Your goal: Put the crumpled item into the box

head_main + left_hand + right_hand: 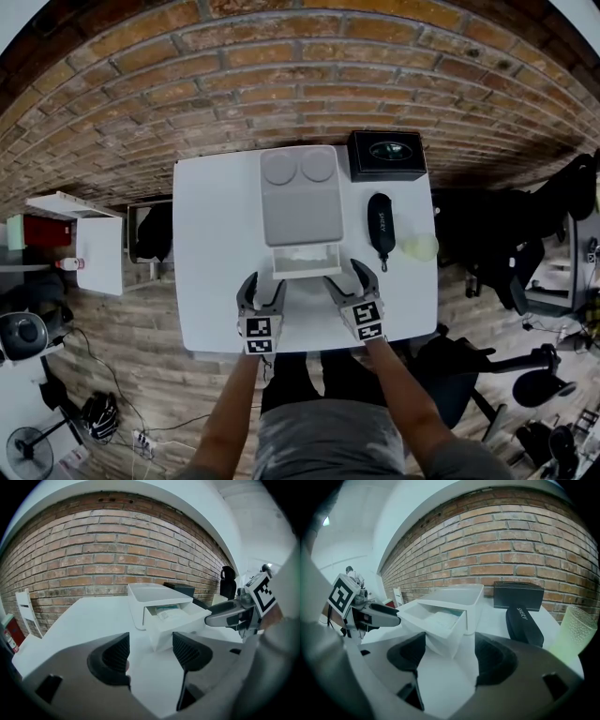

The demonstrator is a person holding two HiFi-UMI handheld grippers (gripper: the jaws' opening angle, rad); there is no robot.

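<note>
Head view: your left gripper (263,286) and right gripper (347,277) flank the open drawer (306,266) of the box (302,197), jaws apart.

Left gripper view: your fingers (112,656) are spread and empty. The crumpled item (171,613) lies inside the drawer just ahead.

Right gripper view: fingers spread and empty. A pale wad, probably that item, lies in the drawer ahead-left.
</note>
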